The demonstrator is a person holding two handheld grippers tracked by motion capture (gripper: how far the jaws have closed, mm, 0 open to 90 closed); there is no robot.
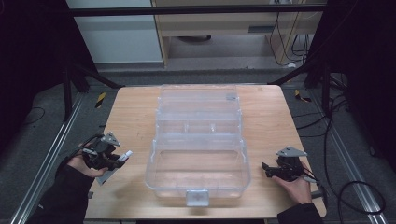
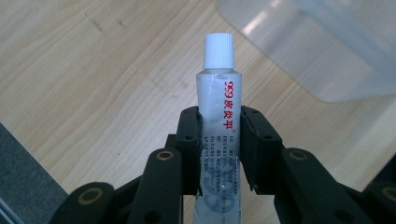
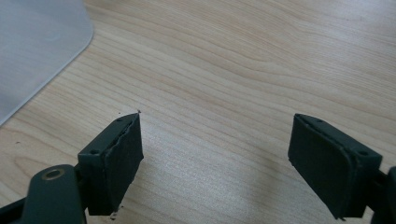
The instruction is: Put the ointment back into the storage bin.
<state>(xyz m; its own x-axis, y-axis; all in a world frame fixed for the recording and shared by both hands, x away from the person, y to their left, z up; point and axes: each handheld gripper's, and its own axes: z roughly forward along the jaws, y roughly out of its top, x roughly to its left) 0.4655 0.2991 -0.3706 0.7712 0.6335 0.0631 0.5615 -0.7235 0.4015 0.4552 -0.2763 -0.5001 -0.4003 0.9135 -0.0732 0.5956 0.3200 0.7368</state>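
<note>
From the high view, I saw a pale wooden table [image 1: 130, 116] with a fine straight grain and squared edges. A clear plastic box [image 1: 198, 140] sat in its middle, smooth and glossy, with rounded corners, inner dividers at the far end and a frosted latch on the near wall. My left tongs [image 1: 122, 157] were held at the table's left side, level with the box's near half and apart from it, with a white tube [image 1: 116, 165] clamped in them. My right tongs [image 1: 265, 169] rested at the right side, near the box but not touching it. Around the table lay grey carpet-like flooring, metal rails, black frame struts, yellow-and-black tape marks and loose cables; a light cabinet stood beyond.

In the left gripper view, the black jaws pressed on both sides of the tube, a soft white cylinder with a ribbed white screw cap [image 2: 219, 49], red characters down one side and blue print lower down. The cap end pointed away from me, raised over the bare wood. A rounded, cloudy corner of the box showed at the upper right.

In the right gripper view, the matte black jaws stood wide apart with nothing between them, just wood grain below. A frosted corner of the box showed at the upper left.
</note>
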